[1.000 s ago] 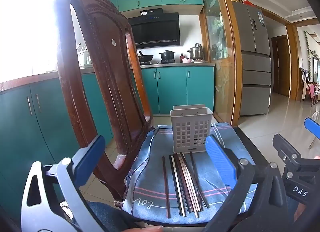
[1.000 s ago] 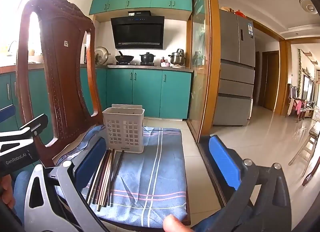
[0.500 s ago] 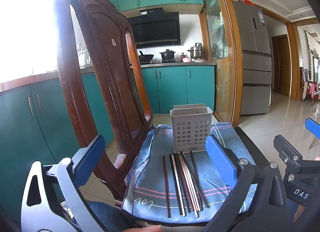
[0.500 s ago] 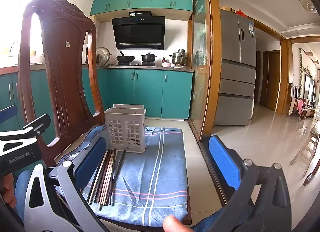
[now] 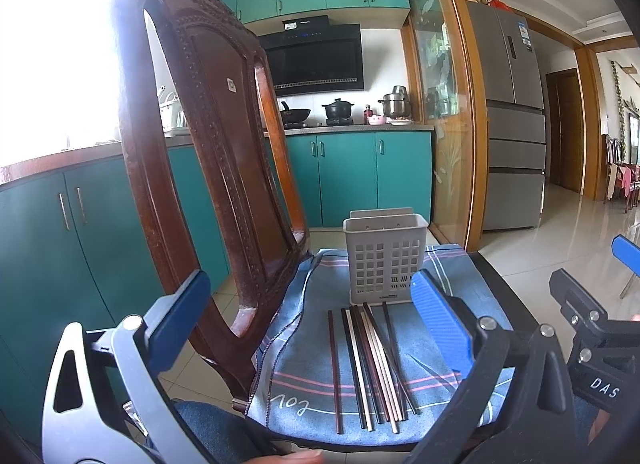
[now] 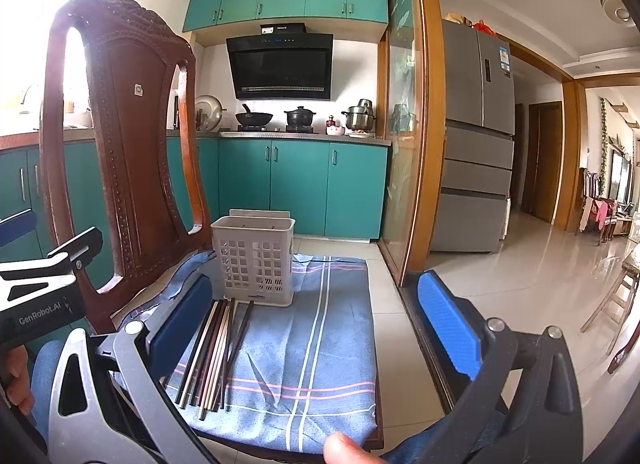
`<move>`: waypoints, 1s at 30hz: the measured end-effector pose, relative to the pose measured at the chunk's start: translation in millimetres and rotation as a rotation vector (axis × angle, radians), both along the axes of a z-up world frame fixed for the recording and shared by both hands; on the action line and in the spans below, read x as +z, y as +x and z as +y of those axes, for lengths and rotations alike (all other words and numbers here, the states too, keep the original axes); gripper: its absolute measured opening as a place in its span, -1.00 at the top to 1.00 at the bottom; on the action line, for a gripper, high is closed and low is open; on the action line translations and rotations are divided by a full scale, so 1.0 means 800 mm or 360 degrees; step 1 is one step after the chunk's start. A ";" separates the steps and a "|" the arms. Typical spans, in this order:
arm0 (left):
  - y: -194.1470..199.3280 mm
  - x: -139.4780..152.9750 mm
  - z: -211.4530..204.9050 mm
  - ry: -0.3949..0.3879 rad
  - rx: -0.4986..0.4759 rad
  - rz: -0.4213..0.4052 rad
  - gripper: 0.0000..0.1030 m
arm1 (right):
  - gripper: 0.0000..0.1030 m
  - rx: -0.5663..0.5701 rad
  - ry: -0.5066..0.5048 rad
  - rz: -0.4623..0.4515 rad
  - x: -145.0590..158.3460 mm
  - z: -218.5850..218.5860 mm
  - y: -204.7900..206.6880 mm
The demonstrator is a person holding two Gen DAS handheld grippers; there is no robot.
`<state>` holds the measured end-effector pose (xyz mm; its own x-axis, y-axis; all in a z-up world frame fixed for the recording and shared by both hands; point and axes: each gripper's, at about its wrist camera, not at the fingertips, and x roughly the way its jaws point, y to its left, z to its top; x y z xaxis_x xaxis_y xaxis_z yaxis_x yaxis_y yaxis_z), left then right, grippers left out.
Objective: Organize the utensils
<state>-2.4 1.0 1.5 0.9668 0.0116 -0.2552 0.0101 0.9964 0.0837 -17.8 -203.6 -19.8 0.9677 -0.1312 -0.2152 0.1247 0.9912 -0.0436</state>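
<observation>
A white perforated plastic utensil holder (image 5: 383, 256) stands upright at the far end of the seat. Directly in front of it, a group of chopsticks (image 5: 370, 356) lies flat, roughly parallel, in dark, reddish-brown and pale colours, some overlapping.

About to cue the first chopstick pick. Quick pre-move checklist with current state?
1. Left gripper open, nothing held: ok.
2. Right gripper open, nothing held: ok.
3. Chopsticks lie flat on the blue cloth, reachable: ok.
4. Chopsticks separated for a single pick: not ok, most are bunched and some cross; the leftmost lies apart.
5. Utensil basket upright just beyond the chopsticks: ok.
6. Basket empty inside: cannot tell.
</observation>
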 end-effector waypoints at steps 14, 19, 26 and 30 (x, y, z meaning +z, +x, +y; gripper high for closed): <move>0.000 0.000 0.007 -0.0030 -0.0015 0.0014 -0.94 | -0.95 -0.0019 -0.0071 -0.0032 0.006 0.011 -0.002; -0.002 0.000 0.007 -0.0034 -0.0019 0.0009 -0.94 | -0.95 -0.0005 -0.0047 -0.0025 0.007 0.013 -0.002; -0.002 -0.001 0.005 -0.0033 -0.0026 0.0015 -0.94 | -0.95 -0.0007 -0.0030 -0.0015 0.007 0.011 -0.002; -0.002 0.000 0.004 -0.0035 -0.0030 0.0017 -0.94 | -0.95 -0.0004 -0.0038 -0.0013 0.006 0.013 -0.003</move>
<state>-3.6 4.4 1.3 0.9641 -0.0120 -0.2654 0.0294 0.9977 0.0616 -19.9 -193.3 -14.9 0.9691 -0.1388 -0.2038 0.1277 0.9896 -0.0664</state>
